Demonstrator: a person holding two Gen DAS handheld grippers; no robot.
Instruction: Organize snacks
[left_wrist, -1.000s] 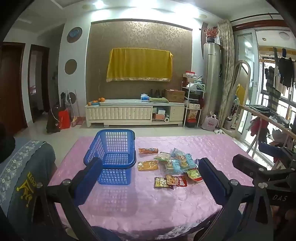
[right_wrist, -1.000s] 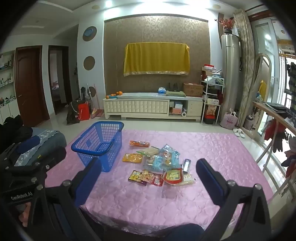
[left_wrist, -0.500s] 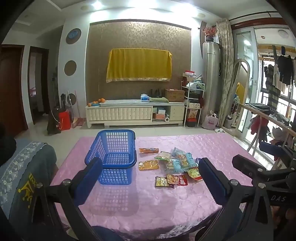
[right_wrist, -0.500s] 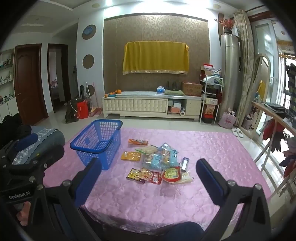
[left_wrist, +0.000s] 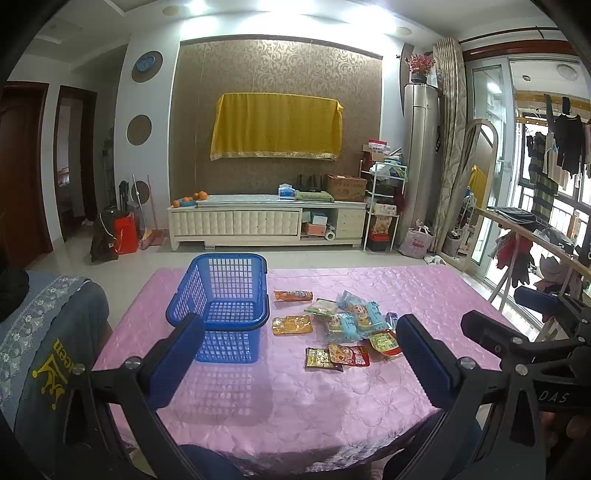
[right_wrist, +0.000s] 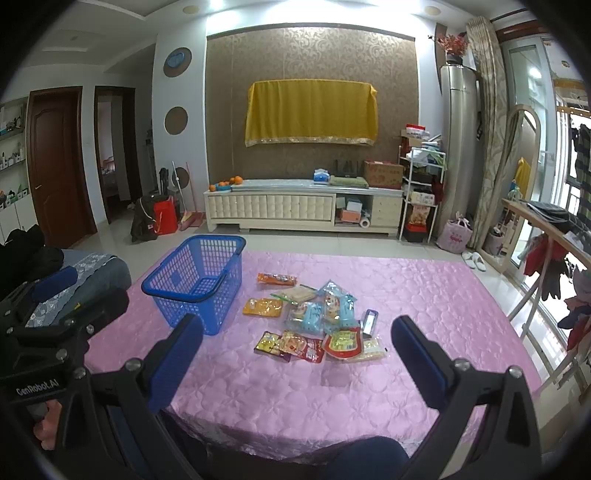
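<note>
The near part of the pink tablecloth (right_wrist: 295, 398) is left bare from 5 to 7 o'clock, so free passage is offered there. At 10 o'clock the way is blocked by the upright blue basket (right_wrist: 199, 280), open at the top. The middle is occupied by the snack packets (right_wrist: 317, 317), laid flat and partly overlapping; a narrow strip of cloth is left between them and the basket. Toward 2 o'clock the cloth is seen uncovered.
</note>
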